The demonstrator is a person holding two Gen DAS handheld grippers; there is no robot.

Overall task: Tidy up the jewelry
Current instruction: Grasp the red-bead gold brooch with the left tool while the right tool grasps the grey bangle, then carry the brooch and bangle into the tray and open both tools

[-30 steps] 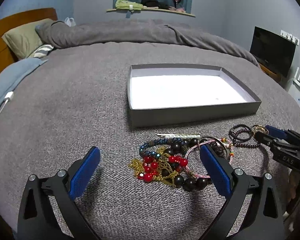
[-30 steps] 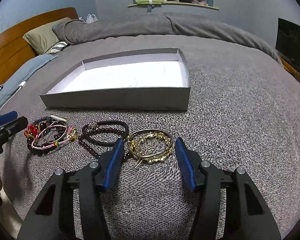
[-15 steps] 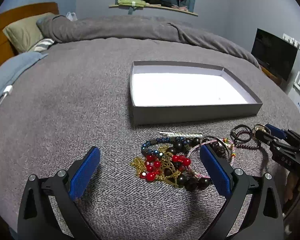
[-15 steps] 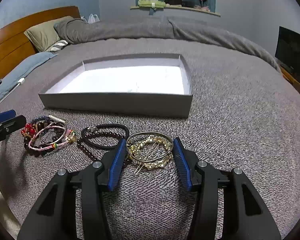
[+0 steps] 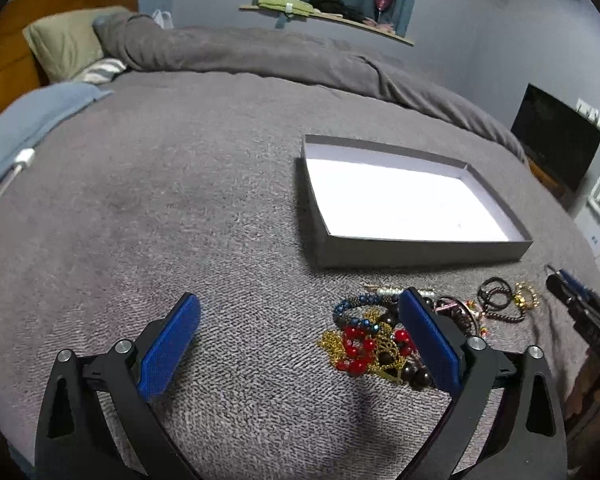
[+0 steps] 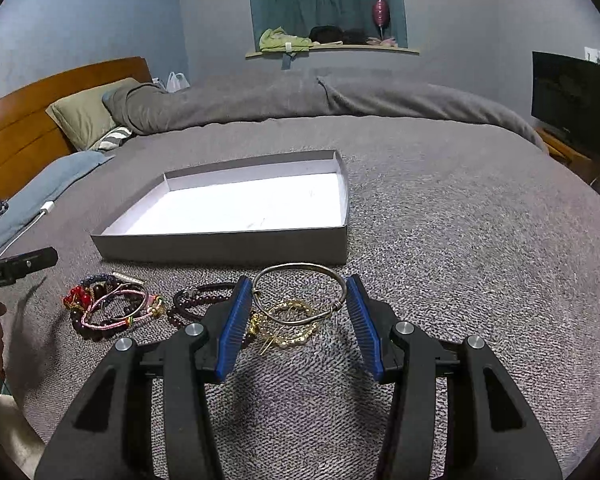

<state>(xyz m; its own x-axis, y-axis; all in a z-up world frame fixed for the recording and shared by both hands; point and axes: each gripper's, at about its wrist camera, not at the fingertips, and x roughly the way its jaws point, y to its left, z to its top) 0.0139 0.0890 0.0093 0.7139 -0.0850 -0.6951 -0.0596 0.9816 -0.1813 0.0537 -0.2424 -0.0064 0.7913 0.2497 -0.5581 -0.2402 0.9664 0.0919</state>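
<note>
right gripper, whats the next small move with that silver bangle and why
Probably close a little more, then lift. The right gripper has its blue pads on either side of the silver bangle, which seems raised above the gold bracelet and looks just caught, not firmly clamped. The grey box just ahead is the likely drop spot.

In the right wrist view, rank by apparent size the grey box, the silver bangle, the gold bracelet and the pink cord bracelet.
1. grey box
2. silver bangle
3. pink cord bracelet and gold bracelet: they look alike, so no ranking between them.
</note>
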